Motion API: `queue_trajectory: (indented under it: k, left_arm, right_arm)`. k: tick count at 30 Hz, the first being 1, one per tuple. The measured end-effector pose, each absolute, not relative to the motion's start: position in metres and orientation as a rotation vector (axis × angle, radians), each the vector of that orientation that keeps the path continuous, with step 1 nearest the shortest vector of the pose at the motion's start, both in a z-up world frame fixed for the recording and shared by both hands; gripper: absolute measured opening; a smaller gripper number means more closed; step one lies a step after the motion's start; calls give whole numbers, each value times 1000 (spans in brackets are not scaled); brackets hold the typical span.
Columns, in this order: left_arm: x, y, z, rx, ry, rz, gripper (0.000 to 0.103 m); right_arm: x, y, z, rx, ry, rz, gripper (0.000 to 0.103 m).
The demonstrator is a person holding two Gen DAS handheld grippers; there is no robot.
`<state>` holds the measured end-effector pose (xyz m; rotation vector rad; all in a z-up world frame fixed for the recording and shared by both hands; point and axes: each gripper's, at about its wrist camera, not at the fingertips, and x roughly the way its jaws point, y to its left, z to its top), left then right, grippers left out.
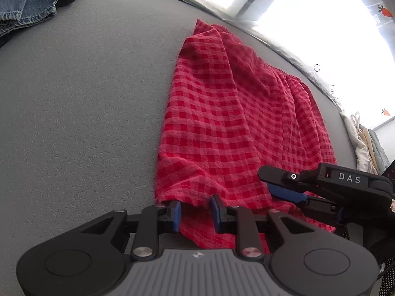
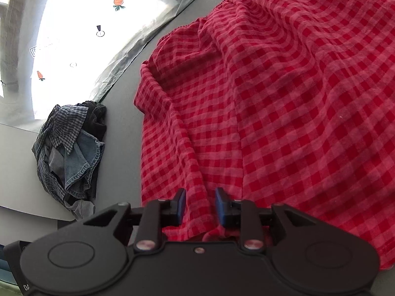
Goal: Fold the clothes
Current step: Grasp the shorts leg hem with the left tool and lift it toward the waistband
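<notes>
**Both grippers at the near hem of the red gingham garment**

I count one red checked garment (image 1: 229, 123) spread on the grey table (image 1: 86, 111), one heap of denim and plaid clothes (image 2: 71, 153) at the table's far side, and two grippers. My left gripper (image 1: 196, 213) stands at a narrow gap with the hem bunched between its blue pads; whether they pinch it I cannot tell. My right gripper (image 2: 200, 207) is likewise narrow, cloth lying between its fingers, grip unclear. The garment is wrinkled, its gathered waistband toward the window.
</notes>
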<state>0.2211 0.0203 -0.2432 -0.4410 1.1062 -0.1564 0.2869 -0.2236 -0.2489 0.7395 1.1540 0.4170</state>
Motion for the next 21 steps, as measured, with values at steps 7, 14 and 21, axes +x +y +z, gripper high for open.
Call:
queue_trajectory:
  k: [7, 14, 21]
  left_arm:
    - [221, 19, -243, -466, 1103, -147, 27]
    - [192, -14, -211, -393, 984, -111, 27]
    - [156, -72, -194, -360, 935, -40, 27]
  right_arm:
    - [293, -202, -247, 568, 1158, 446, 5]
    - [285, -221, -223, 616, 1054, 523, 1]
    - [265, -297, -186, 591, 906, 510, 0]
